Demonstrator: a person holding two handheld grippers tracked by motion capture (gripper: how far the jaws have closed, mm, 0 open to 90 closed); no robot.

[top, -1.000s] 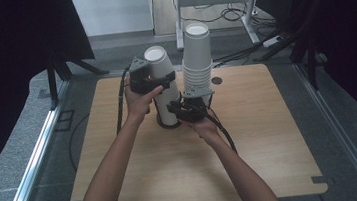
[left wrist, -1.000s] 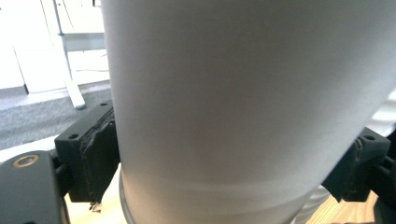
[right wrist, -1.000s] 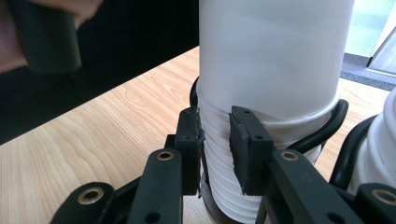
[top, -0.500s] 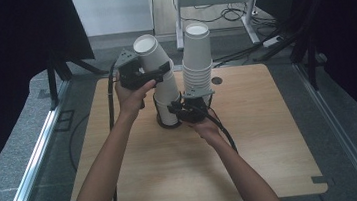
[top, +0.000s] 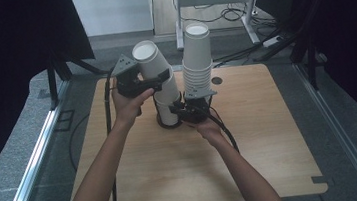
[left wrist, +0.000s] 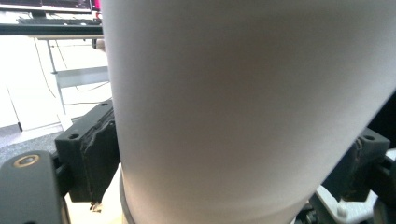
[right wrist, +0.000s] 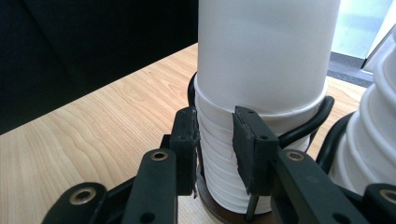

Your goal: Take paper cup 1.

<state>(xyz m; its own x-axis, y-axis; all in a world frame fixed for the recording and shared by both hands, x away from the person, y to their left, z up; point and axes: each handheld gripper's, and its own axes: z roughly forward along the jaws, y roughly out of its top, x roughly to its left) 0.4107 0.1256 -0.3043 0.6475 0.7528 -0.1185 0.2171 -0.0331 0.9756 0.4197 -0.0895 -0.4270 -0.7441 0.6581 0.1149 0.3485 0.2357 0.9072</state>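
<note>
Right gripper point(top: 187, 110), near mid-table: fingers barely parted beside the short cup stack point(right wrist: 233, 186), jaws just easing open, gripping nothing. Left gripper point(top: 139, 79): fingers clenched on a tilted white cup point(top: 155, 67) above it. Tall stack point(top: 196, 61) toward the far edge. Judged step: separating; next, carry the cup clear.

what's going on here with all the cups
A person works two stacks of white paper cups on a wooden table. The left tool is clamped on the top cup of the short stack, tilting it off. The right tool sits low against that stack, its jaws nearly closed and just starting to open, with nothing gripped between them. A tall stack stands right beside it.
</note>
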